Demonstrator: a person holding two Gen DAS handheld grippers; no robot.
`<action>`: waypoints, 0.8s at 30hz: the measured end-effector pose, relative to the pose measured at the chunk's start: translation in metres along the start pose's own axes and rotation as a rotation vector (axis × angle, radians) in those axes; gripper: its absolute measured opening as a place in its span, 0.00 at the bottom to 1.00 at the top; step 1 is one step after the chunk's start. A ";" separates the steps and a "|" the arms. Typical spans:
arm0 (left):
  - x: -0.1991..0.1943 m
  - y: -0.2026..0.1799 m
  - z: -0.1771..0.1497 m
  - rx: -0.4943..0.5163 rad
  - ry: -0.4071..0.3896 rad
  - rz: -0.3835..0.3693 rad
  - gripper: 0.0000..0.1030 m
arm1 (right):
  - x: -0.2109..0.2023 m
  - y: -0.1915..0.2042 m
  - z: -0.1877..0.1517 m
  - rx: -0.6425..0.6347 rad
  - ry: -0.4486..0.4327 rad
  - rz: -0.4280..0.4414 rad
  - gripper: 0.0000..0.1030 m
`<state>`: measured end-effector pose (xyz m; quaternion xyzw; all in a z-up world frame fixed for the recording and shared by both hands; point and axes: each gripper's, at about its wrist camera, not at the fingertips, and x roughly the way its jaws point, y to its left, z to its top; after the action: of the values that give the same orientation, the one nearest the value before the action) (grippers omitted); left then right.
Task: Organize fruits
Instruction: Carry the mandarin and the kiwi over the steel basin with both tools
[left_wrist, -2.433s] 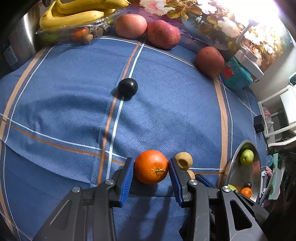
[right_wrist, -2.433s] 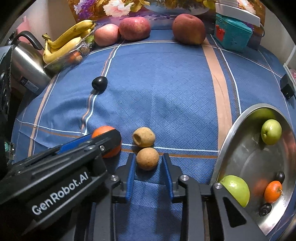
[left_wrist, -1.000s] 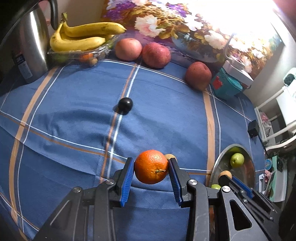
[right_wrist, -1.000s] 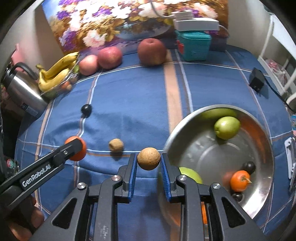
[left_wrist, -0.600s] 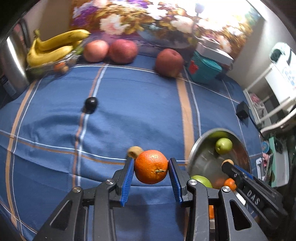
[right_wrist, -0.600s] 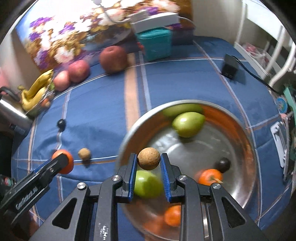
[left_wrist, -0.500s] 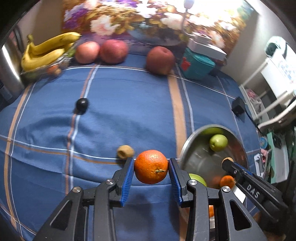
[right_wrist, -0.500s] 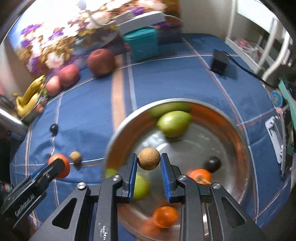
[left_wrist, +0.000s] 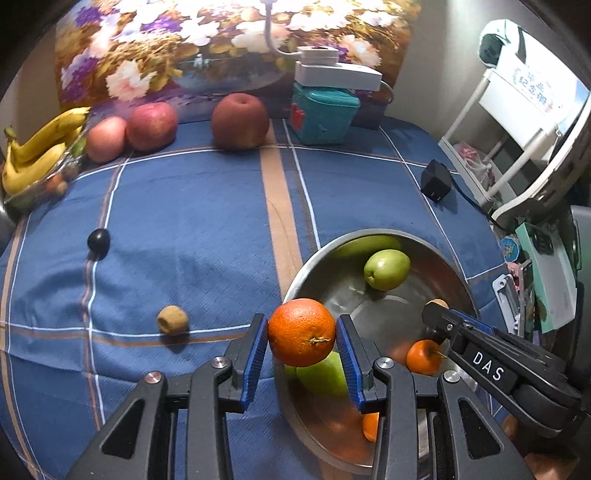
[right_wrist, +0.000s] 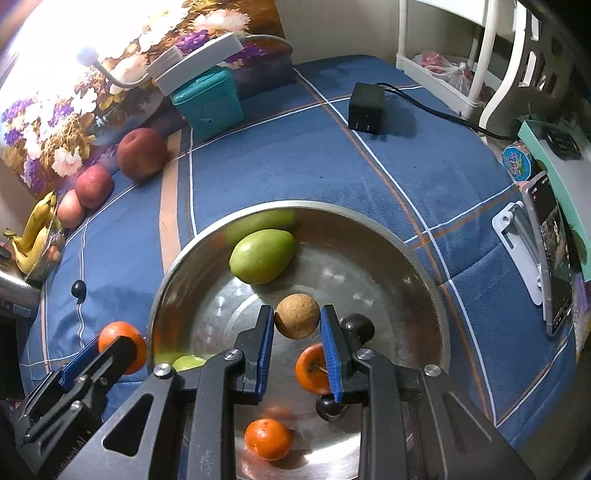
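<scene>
Only left view shows loose kiwi (left_wrist: 172, 320).

Three red apples (left_wrist: 240, 121), two green fruits (right_wrist: 262, 256) in the bowl (right_wrist: 424, 266), one banana bunch (left_wrist: 37, 155).

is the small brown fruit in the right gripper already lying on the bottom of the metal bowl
No, the small brown fruit is clamped between the blue pads of the right gripper above the metal bowl.
</scene>
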<state>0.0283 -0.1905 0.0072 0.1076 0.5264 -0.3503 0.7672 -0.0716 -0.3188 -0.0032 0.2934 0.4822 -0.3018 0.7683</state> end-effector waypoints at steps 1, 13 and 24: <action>0.001 -0.001 0.000 0.005 -0.002 0.000 0.39 | 0.000 0.000 0.000 -0.001 0.000 0.001 0.26; 0.009 -0.010 0.001 0.040 -0.022 -0.006 0.39 | 0.007 0.001 0.000 -0.003 0.013 0.007 0.26; 0.026 -0.015 -0.001 0.067 0.002 0.006 0.39 | 0.026 0.001 -0.005 -0.010 0.057 0.000 0.26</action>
<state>0.0225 -0.2119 -0.0133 0.1352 0.5149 -0.3651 0.7637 -0.0645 -0.3185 -0.0288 0.2980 0.5054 -0.2910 0.7557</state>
